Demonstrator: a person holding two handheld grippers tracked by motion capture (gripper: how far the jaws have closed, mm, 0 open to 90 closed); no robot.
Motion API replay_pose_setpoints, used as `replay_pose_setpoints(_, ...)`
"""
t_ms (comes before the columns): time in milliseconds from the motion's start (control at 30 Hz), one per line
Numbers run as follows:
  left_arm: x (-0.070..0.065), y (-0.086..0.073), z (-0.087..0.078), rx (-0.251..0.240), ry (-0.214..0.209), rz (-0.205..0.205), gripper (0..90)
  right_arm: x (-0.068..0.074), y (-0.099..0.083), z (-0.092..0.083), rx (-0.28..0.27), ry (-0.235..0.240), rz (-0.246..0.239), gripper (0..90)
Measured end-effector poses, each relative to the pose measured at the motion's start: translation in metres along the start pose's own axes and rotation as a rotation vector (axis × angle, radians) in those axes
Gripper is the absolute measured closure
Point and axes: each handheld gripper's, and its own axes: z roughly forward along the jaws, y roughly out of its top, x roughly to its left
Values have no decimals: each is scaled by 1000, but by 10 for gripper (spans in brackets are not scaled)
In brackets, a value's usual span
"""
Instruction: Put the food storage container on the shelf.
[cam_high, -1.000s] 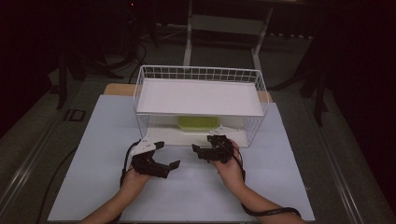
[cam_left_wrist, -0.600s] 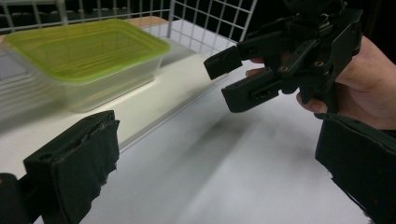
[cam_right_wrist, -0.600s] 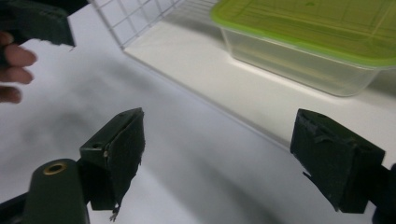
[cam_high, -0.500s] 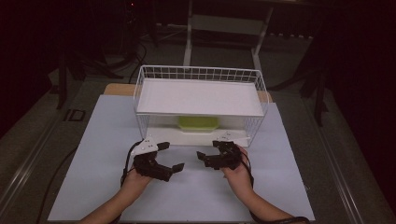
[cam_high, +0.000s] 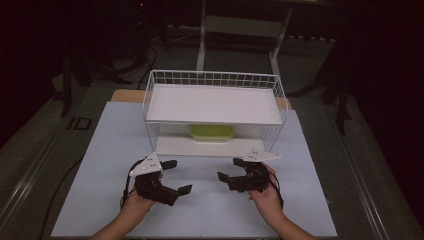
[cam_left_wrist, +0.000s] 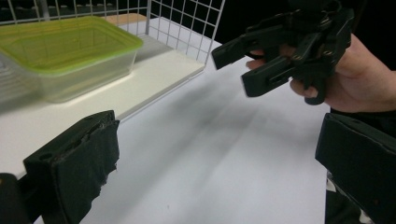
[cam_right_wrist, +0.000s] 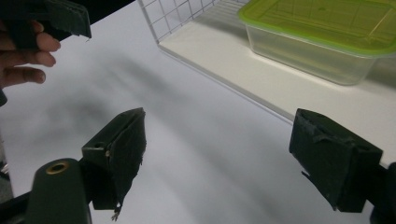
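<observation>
Both grippers sit on the white mat in front of the wire shelf rack (cam_high: 214, 112), and the thing they're nearest is the green-lidded plastic container (cam_high: 212, 132) on the rack's lower shelf, roughly centred under the upper shelf.

Left gripper (cam_high: 176, 176) has its jaws spread wide with nothing between them; same for the right gripper (cam_high: 226, 176), jaws apart and empty. In the left gripper view the container (cam_left_wrist: 60, 51) is off to the upper left on the shelf board, with the right gripper (cam_left_wrist: 240, 67) held in the person's hand across from it.

My guess is the next step is reaching in for that container. To do it cleanly I'd come in low under the upper shelf, keep the jaws open until they straddle the container's wall or lid rim, and stay clear of the wire sides. The lid lip looks like the firmest grab point.

Versus a second ago: both grippers have pulled back from the rack toward the person, with their tips now turned toward each other. The container hasn't moved.
</observation>
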Motion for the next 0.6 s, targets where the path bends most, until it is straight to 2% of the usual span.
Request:
replay_pose_setpoints(67, 0, -4, -5, 4, 7, -2, 2, 1, -2, -5, -5, 14, -6, 186)
replay_pose_setpoints(333, 5, -22, -22, 26, 36, -30, 2, 3, -16, -25, -12, 7, -29, 180)
replay_pose_setpoints(467, 6, -29, -30, 44, 47, -29, 2, 1, -24, -33, 5, 7, -30, 177)
replay_pose_setpoints(600, 6, -35, -36, 39, 52, -30, 2, -3, -29, -37, 10, 2, -36, 177)
